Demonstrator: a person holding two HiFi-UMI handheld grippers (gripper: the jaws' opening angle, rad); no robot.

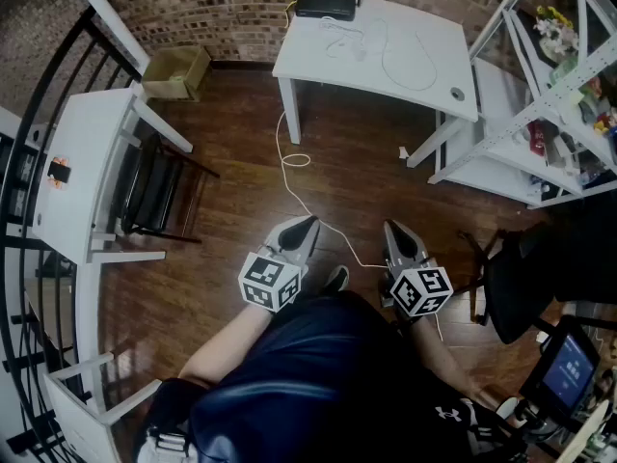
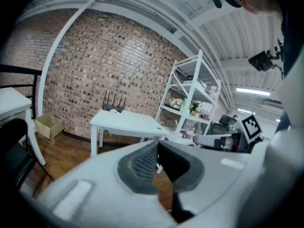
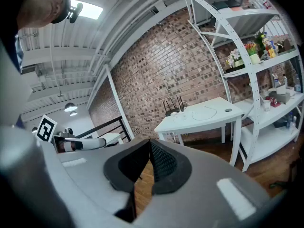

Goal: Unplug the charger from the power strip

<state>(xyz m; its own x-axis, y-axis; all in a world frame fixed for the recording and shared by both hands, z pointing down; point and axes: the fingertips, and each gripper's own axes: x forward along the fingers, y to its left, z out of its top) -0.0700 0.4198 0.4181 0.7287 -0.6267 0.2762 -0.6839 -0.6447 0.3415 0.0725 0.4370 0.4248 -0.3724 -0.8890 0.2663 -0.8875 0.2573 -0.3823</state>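
Observation:
A white table (image 1: 434, 75) stands far ahead against the brick wall. On it lie a black router (image 1: 326, 5), a small white block with plugs and cords (image 1: 355, 48) and a looped white cable (image 1: 410, 61); I cannot tell the charger from the power strip at this distance. A white cord (image 1: 289, 167) runs from the table down across the wooden floor towards me. My left gripper (image 1: 307, 222) and right gripper (image 1: 392, 226) are held close to my body, both shut and empty, far from the table. The same table (image 2: 128, 122) (image 3: 204, 115) lies beyond the shut left gripper (image 2: 157, 144) and right gripper (image 3: 149, 141).
A white shelf rack (image 1: 540, 85) with small items stands right of the table. A cardboard box (image 1: 176, 72) sits at the wall on the left. A white desk (image 1: 72, 162) with a black chair (image 1: 154, 186) is at my left, an office chair (image 1: 521, 278) and a screen (image 1: 567, 369) at my right.

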